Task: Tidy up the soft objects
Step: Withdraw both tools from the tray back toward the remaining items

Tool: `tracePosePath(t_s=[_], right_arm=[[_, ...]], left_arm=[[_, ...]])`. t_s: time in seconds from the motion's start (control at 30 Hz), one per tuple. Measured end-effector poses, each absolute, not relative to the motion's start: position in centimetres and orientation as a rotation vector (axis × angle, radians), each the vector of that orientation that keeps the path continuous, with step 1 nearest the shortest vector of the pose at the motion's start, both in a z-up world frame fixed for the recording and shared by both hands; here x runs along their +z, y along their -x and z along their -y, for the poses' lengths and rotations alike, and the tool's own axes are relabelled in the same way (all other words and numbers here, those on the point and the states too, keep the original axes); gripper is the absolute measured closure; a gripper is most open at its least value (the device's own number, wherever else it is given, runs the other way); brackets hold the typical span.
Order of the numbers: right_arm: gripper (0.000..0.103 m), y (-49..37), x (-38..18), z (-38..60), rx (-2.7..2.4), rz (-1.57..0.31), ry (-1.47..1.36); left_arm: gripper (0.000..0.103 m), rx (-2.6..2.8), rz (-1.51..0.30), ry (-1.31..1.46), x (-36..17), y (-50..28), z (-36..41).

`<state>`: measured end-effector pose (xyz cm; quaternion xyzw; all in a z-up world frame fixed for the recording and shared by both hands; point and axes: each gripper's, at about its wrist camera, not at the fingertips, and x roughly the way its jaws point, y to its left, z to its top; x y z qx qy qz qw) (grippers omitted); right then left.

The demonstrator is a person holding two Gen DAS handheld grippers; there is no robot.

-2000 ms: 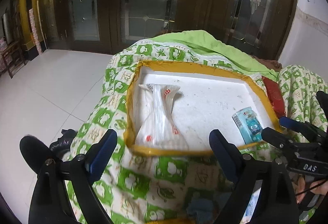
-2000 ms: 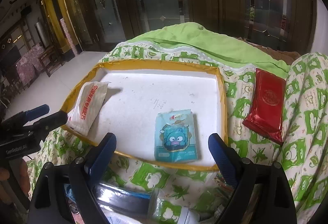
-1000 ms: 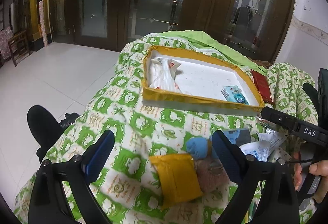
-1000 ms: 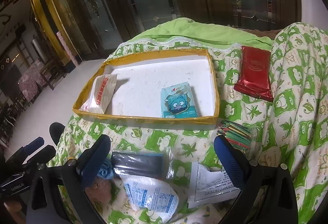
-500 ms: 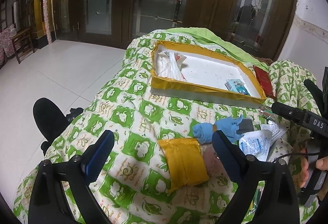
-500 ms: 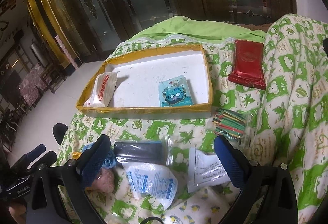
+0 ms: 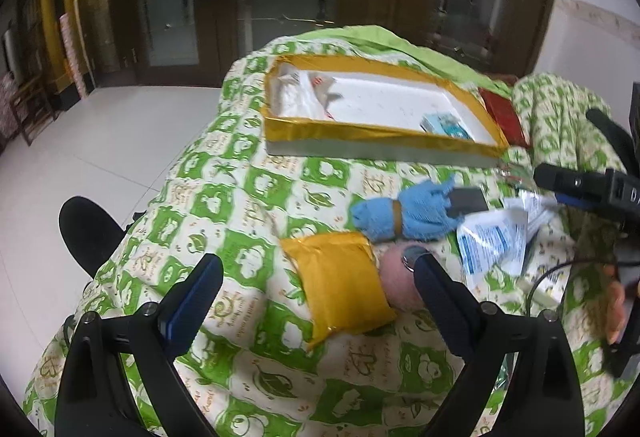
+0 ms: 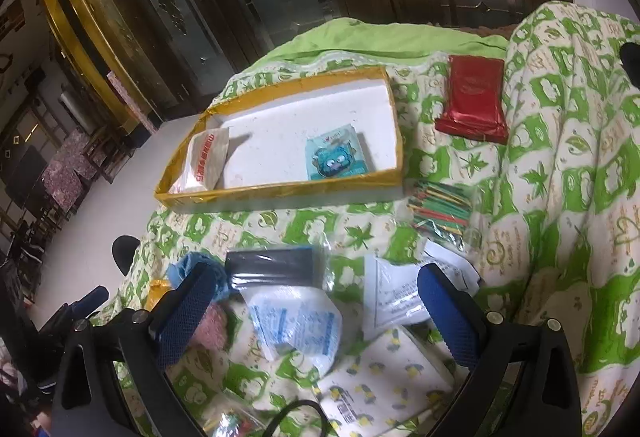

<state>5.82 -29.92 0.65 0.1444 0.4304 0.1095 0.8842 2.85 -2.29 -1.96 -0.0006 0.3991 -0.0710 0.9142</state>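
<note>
A white tray with a yellow rim [image 7: 376,135] [image 8: 280,189] lies on the green-patterned quilt. In it are a white tissue pack [image 8: 206,161] [image 7: 304,97] and a blue cartoon pack [image 8: 336,157] [image 7: 446,125]. My left gripper [image 7: 316,293] is open and empty, above a yellow packet [image 7: 340,289]. Beside it lie a pink pouch [image 7: 396,277] and a blue cloth bundle [image 7: 404,213]. My right gripper [image 8: 312,301] is open and empty over a white-and-blue packet [image 8: 296,321] and a black pack [image 8: 272,265].
A red pack [image 8: 472,99] lies right of the tray. A bag of coloured sticks [image 8: 438,209], white paper sachets [image 8: 400,293] and a yellow-dotted pack [image 8: 384,385] lie on the quilt. The quilt drops off to a tiled floor [image 7: 80,141] on the left.
Both grippers have pulled back from the tray toward the near end of the quilt. The loose items there have come into view under them. Both stay open.
</note>
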Motion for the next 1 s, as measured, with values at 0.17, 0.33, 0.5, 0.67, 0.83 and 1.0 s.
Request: tracePosePath(t_s=[0.17,0.33,0.5,0.67,0.83,1.0], right_arm=[[0.001,-5.5,0.2,31.5,0.211,-0.934,-0.353],[0.003,-4.2,0.3,32.5,0.208,-0.983,-0.369],[0.007,-2.3,0.4,31.4,0.195,-1.023,-0.274],[0.007,-1.7,-0.3,30.6,0.195,-1.065,-0.219],[0.007,-1.8,-1.4,29.1,0.186,-1.109,-0.093],[0.006,-2.4,-2.7,28.6,0.161,-1.152,-0.034]], left_arm=[[0.007,-0.157,-0.838,-0.009,-2.4,-2.9,2.6],[0.007,-0.16,-0.842,0.005,-2.5,-3.0,2.5],[0.007,-0.167,-0.85,-0.01,-2.8,-3.1,2.8],[0.007,-0.17,-0.86,-0.027,-3.1,-3.2,3.1],[0.007,-0.173,-0.877,-0.038,-3.5,-3.3,3.4],[0.007,-0.177,-0.898,-0.051,-4.1,-3.5,3.7]])
